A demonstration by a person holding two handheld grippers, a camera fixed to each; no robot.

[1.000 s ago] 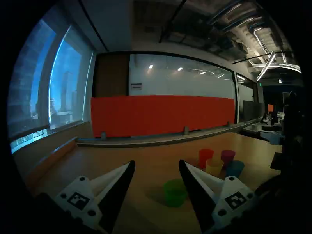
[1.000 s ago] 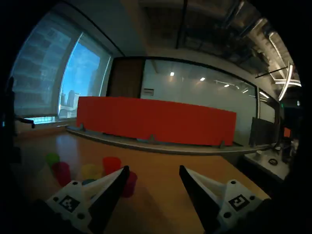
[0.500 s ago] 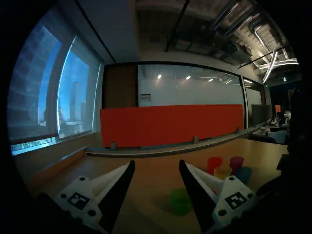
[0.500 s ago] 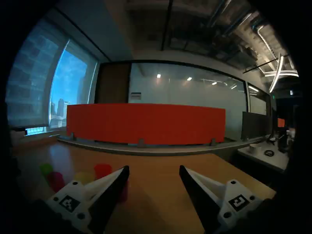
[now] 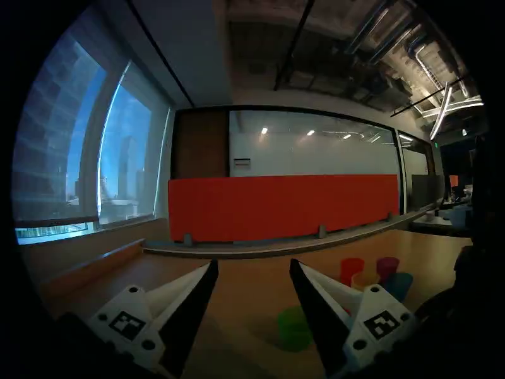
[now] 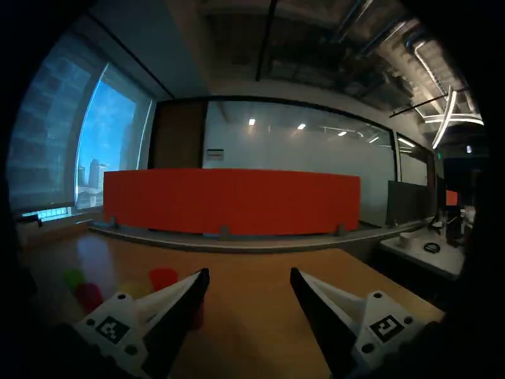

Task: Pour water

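The left gripper point(image 5: 252, 268) and the right gripper point(image 6: 249, 275) both have their fingers spread above the wooden table point(image 5: 246, 316), where a green cup point(image 5: 294, 325) stands low in the frame, near other coloured cups point(image 5: 372, 273) at lower right.

Honestly, nothing readable here. The small white sign point(image 5: 242, 163) on the frosted glass wall point(image 5: 315, 151) is way too tiny and blurry, and the black-and-white square code tags point(image 5: 127, 324) on the white plastic fingers point(image 5: 167, 295) carry no letters.
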